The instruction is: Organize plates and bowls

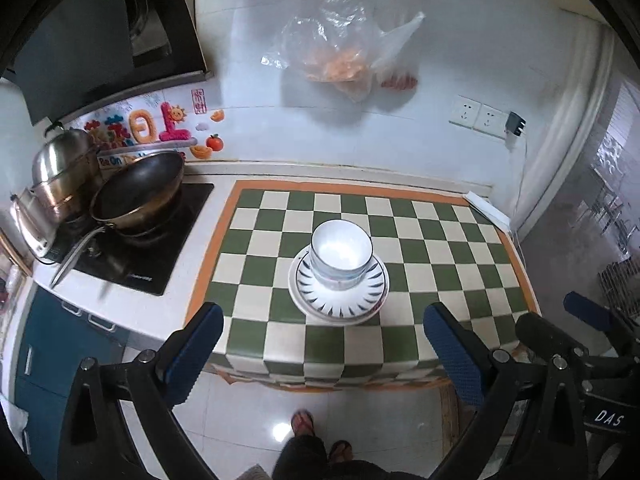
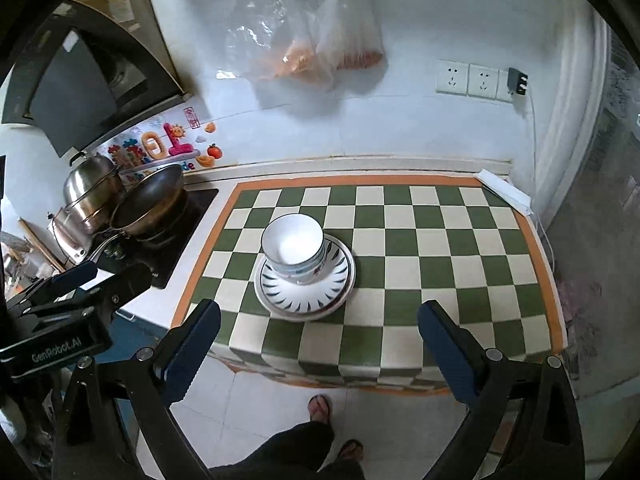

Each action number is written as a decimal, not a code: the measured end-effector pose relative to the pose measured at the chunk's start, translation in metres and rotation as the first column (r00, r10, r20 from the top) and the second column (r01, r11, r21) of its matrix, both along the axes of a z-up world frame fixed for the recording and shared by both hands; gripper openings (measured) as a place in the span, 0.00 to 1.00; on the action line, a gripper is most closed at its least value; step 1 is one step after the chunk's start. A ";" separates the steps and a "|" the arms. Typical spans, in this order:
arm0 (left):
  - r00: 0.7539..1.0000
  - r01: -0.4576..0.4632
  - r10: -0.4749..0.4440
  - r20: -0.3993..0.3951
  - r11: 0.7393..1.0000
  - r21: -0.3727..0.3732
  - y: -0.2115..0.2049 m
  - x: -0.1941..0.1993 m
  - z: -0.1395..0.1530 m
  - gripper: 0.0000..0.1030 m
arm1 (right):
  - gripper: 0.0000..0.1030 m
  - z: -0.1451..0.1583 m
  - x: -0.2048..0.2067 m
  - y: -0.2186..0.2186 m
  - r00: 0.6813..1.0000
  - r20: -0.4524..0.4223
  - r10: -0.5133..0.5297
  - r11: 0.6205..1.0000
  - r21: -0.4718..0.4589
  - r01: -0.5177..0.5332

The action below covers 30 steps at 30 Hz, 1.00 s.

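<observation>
kitchen counter, green-and-cream checkered cloth beside stove with wok. bowls nested upright on stacked plates, mid-cloth, so pile looks already organized. left gripper and right gripper both spread wide, holding nothing, hanging off near table edge, well apart from stack.

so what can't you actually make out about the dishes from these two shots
- How many white bowls are nested: both views show only the top one's inside and faint side bands.
- How many blue-patterned plates are stacked: rims overlap, too fine to count.
- Plate centres: hidden under the bowls.
- Hanging clear plastic bags' orange contents: blurred.
</observation>
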<state>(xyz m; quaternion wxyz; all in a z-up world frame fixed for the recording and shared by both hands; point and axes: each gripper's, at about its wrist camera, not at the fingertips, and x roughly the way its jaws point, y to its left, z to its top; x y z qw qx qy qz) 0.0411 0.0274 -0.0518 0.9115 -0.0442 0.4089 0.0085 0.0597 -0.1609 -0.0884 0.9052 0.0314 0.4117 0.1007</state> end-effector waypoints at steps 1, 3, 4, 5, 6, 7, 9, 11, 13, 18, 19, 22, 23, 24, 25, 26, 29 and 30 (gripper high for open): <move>1.000 0.003 -0.003 0.005 1.000 0.004 -0.001 -0.009 0.003 1.00 | 0.98 0.003 -0.009 -0.001 1.000 0.005 0.001 1.000 0.003 -0.001; 1.000 0.003 -0.003 0.012 1.000 0.014 -0.003 -0.020 0.007 1.00 | 0.98 0.010 -0.027 -0.002 1.000 0.022 0.005 1.000 0.001 -0.005; 1.000 0.005 -0.005 0.015 1.000 0.013 -0.004 -0.025 0.008 1.00 | 0.98 0.012 -0.033 -0.001 1.000 0.029 0.005 1.000 0.001 -0.005; 1.000 0.005 -0.005 0.020 1.000 0.011 -0.003 -0.031 0.010 1.00 | 0.98 0.016 -0.042 -0.001 0.999 0.041 0.004 1.000 -0.001 -0.004; 1.000 0.005 -0.006 0.025 1.000 0.014 -0.003 -0.035 0.011 1.00 | 0.98 0.019 -0.048 0.000 0.999 0.050 0.004 1.000 -0.003 -0.004; 1.000 0.007 -0.008 0.030 1.000 0.019 -0.003 -0.040 0.013 1.00 | 0.98 0.021 -0.054 0.001 0.998 0.058 0.002 1.000 -0.007 -0.002; 0.999 0.007 -0.008 0.043 1.000 0.026 -0.001 -0.045 0.014 1.00 | 0.99 0.026 -0.066 0.004 0.997 0.073 -0.006 1.000 -0.016 0.008; 0.999 0.008 -0.009 0.054 0.999 0.031 0.002 -0.050 0.017 1.00 | 0.99 0.029 -0.074 0.006 0.997 0.079 -0.013 1.000 -0.015 0.014; 0.998 0.001 -0.005 0.070 0.999 0.047 0.005 -0.055 0.019 1.00 | 0.99 0.031 -0.078 0.008 0.997 0.079 -0.018 1.000 -0.008 0.019; 0.996 0.002 -0.006 0.086 0.999 0.048 0.013 -0.062 0.024 1.00 | 0.99 0.028 -0.078 0.011 0.997 0.070 -0.039 0.999 -0.004 0.039; 0.996 0.003 -0.008 0.088 0.999 0.054 0.014 -0.063 0.024 1.00 | 0.99 0.027 -0.079 0.011 0.997 0.070 -0.044 0.999 -0.004 0.044; 0.996 0.013 -0.018 0.092 0.998 0.061 0.017 -0.065 0.026 1.00 | 0.99 0.027 -0.078 0.012 0.996 0.072 -0.058 0.998 0.000 0.058; 0.995 0.014 -0.020 0.095 0.998 0.061 0.019 -0.066 0.026 1.00 | 0.99 0.027 -0.079 0.012 0.995 0.075 -0.064 0.998 0.001 0.064; 0.995 0.014 -0.020 0.098 0.998 0.061 0.020 -0.066 0.027 1.00 | 0.99 0.027 -0.079 0.013 0.995 0.076 -0.067 0.998 0.003 0.067; 0.995 0.014 -0.021 0.099 0.998 0.062 0.022 -0.066 0.027 1.00 | 0.99 0.027 -0.080 0.013 0.994 0.078 -0.070 0.998 0.005 0.070; 0.995 0.014 -0.020 0.101 0.998 0.062 0.023 -0.066 0.027 1.00 | 0.99 0.026 -0.081 0.013 0.994 0.081 -0.075 0.997 0.005 0.074; 0.995 0.014 -0.020 0.099 0.998 0.059 0.025 -0.067 0.027 1.00 | 0.99 0.028 -0.081 0.015 0.993 0.086 -0.082 0.997 0.006 0.082; 0.995 0.016 -0.021 0.098 0.998 0.053 0.026 -0.068 0.028 1.00 | 0.99 0.029 -0.082 0.016 0.993 0.088 -0.084 0.996 0.006 0.083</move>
